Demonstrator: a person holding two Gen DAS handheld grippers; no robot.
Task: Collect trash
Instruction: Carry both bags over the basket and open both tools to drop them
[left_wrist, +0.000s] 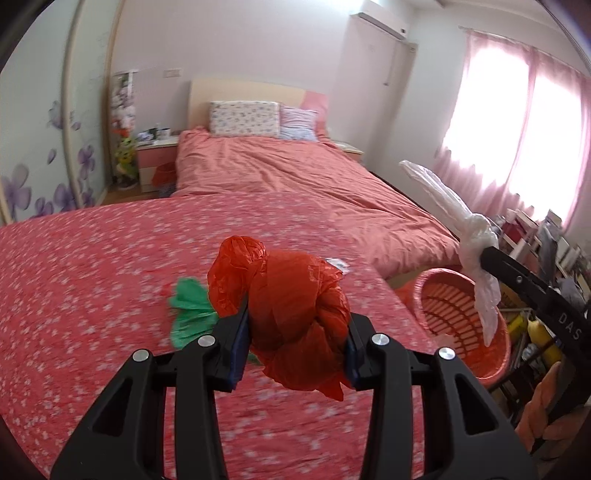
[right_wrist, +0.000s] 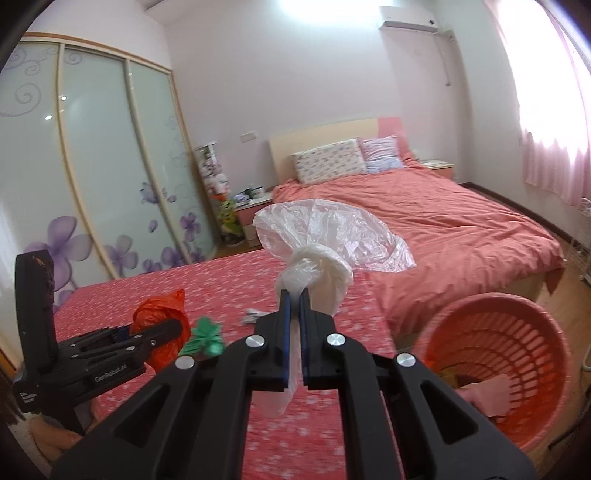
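My left gripper is shut on a knotted red plastic bag and holds it above the red flowered bedspread. It also shows in the right wrist view with the red bag. My right gripper is shut on a knotted clear white plastic bag, which also shows in the left wrist view above an orange-pink slotted basket. The basket stands on the floor at the right. A green plastic bag lies on the bedspread, also in the right wrist view.
A small printed scrap lies on the bedspread near its far edge. A bed with a salmon duvet and pillows stands behind. A sliding wardrobe is at the left. Cluttered shelves stand by the basket.
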